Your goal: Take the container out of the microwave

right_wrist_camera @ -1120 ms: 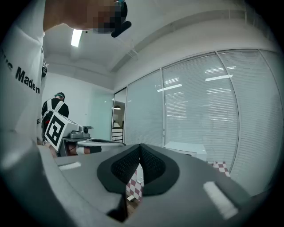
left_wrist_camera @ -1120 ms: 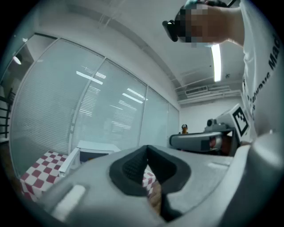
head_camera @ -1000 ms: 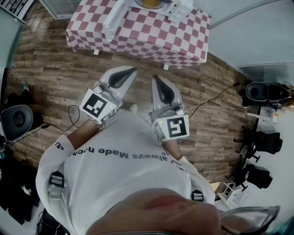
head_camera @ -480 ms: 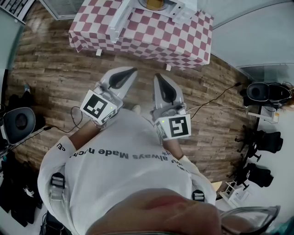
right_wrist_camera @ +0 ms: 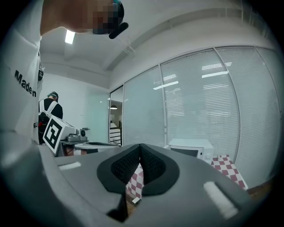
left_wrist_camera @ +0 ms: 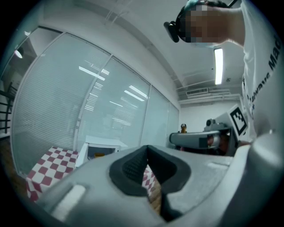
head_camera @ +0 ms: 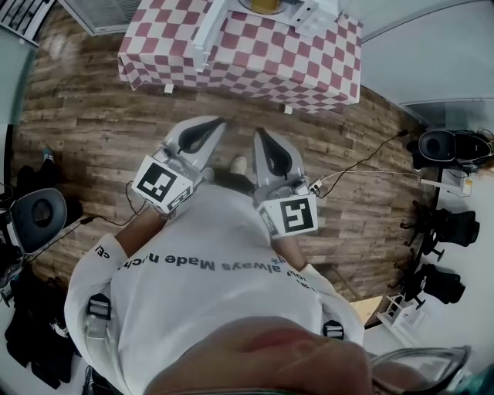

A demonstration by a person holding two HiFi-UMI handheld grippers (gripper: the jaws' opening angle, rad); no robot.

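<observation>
I've stepped closer to the bench point(head_camera: 270, 65) over the last second, left hand-held gripper point(head_camera: 218, 122) and right hand-held gripper point(head_camera: 259, 133) both pressed together and empty, with the container point(head_camera: 262, 5) sitting in the open microwave point(head_camera: 312, 11) at top centre, likely still out of reach.

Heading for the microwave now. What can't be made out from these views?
Container: head view, cut by the top edge; only a yellow part shows.
Microwave: head view, mostly cut by that same edge.
Left gripper view: the microwave is too small; its inside shows just a yellowish speck.
Right gripper view: the microwave front reads dark; contents cannot be told.
</observation>
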